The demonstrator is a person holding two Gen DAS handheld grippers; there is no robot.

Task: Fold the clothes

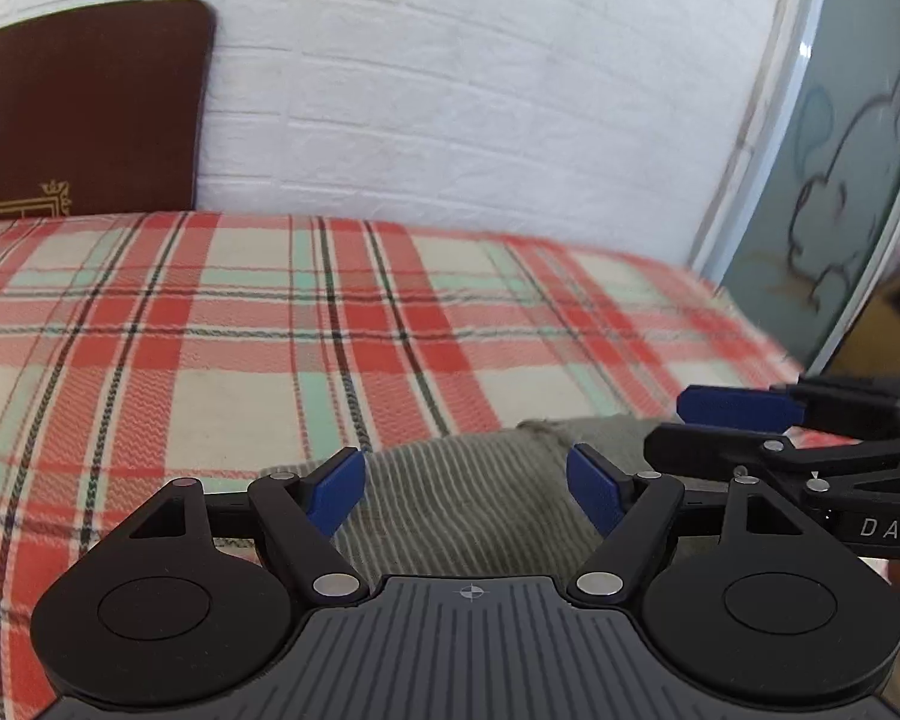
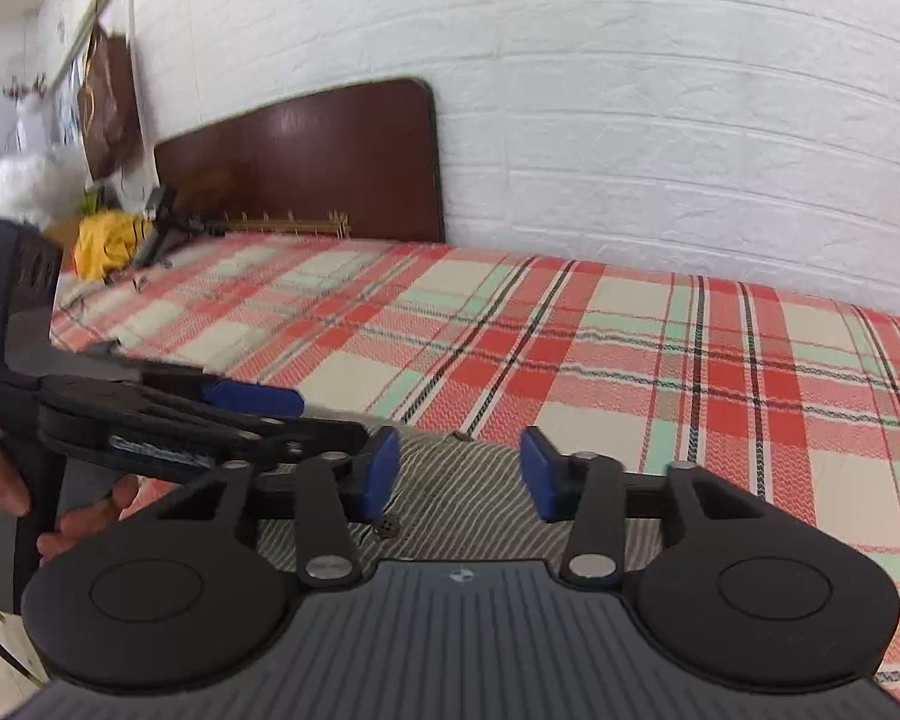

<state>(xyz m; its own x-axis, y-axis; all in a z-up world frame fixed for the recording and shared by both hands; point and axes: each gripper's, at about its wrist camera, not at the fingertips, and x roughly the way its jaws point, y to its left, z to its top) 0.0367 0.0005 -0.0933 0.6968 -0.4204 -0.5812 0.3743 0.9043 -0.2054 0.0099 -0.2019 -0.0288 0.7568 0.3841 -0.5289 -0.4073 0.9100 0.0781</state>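
While the striped grey cloth (image 1: 450, 498) lies near the bed's (image 1: 210, 330) front edge, both the left claw (image 1: 467, 495) and right claw (image 2: 459, 474) hang released above it; its long way is hidden.

Left gripper (image 1: 467, 495) jaws wide apart, right gripper (image 2: 459, 474) jaws part-open, side by side, both angled downward.

Striped garment (image 1: 450, 498): ribbed matt cloth. Plaid bedcover (image 1: 270, 330): coarse woven cloth. Headboard (image 2: 306, 156): glossy brown. Wall (image 2: 660, 120): matt white brick relief.
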